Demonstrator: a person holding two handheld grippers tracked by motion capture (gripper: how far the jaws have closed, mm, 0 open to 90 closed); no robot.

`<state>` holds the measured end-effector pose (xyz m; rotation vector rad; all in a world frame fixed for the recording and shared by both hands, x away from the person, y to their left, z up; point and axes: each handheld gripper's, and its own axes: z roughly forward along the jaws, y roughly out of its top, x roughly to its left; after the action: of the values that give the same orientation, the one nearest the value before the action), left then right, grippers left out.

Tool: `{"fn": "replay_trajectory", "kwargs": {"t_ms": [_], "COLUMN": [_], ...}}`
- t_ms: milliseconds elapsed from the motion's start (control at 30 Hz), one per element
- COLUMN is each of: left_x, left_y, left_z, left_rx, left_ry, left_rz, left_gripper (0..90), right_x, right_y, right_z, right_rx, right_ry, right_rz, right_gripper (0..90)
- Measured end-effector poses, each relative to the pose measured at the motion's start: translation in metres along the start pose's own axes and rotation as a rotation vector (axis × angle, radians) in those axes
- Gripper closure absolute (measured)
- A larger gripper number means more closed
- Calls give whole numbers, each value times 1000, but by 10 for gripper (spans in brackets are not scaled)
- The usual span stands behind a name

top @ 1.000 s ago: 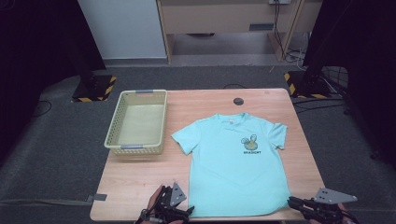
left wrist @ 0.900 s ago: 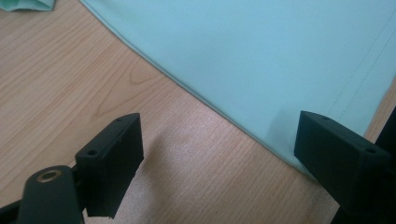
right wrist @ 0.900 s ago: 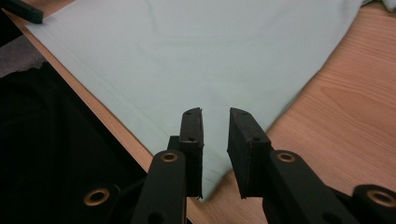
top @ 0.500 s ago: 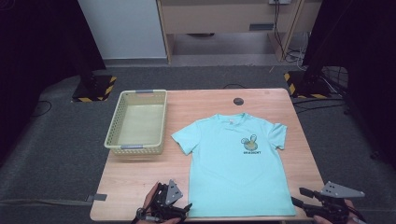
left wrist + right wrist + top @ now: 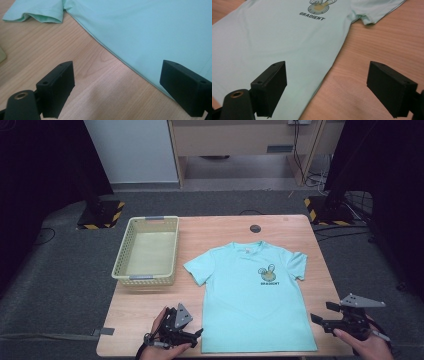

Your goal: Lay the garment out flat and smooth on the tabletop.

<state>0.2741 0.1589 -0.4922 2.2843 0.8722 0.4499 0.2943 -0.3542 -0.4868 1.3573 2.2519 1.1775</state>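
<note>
A mint-green T-shirt [image 5: 255, 300] with a small printed logo [image 5: 268, 275] lies flat, front up, on the wooden table [image 5: 145, 315]. My left gripper [image 5: 196, 334] hovers at the shirt's lower left corner. In the left gripper view it [image 5: 117, 75] is open, its jaws wide apart over the shirt's side edge [image 5: 120, 60] and bare wood. My right gripper [image 5: 322, 314] sits just off the shirt's lower right side. Its jaws [image 5: 328, 75] have just been opening and stand wide over the shirt's edge [image 5: 332, 62], with nothing gripped between them.
A pale yellow plastic basket [image 5: 144, 279] stands empty at the table's left side. A small black round disc [image 5: 255, 228] lies near the far edge. Beyond the table are dark stands with striped bases [image 5: 100, 215] and a wooden cabinet.
My right gripper has pulled away to the right and risen a little, and its jaws have opened. The left gripper has lifted slightly. The shirt lies as before.
</note>
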Motion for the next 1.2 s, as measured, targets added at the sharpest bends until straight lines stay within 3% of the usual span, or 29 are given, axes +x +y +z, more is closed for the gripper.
{"fn": "replay_trajectory", "kwargs": {"t_ms": [433, 633, 767, 1200], "left_x": [24, 30, 33, 37], "left_y": [5, 1, -4, -14], "left_z": [6, 16, 22, 32], "left_rx": [-1, 6, 12, 30], "left_ry": [23, 31, 32, 32], "left_rz": [-65, -92, -114, -131], "left_gripper": [117, 113, 112, 104], "right_x": [-15, -21, -28, -42], "right_y": [30, 32, 36, 27], "right_z": [25, 41, 48, 62], "right_rx": [3, 29, 37, 53], "right_ry": [-60, -85, -96, -119], "right_rz": [17, 12, 37, 82], "right_gripper": [75, 81, 83, 77]}}
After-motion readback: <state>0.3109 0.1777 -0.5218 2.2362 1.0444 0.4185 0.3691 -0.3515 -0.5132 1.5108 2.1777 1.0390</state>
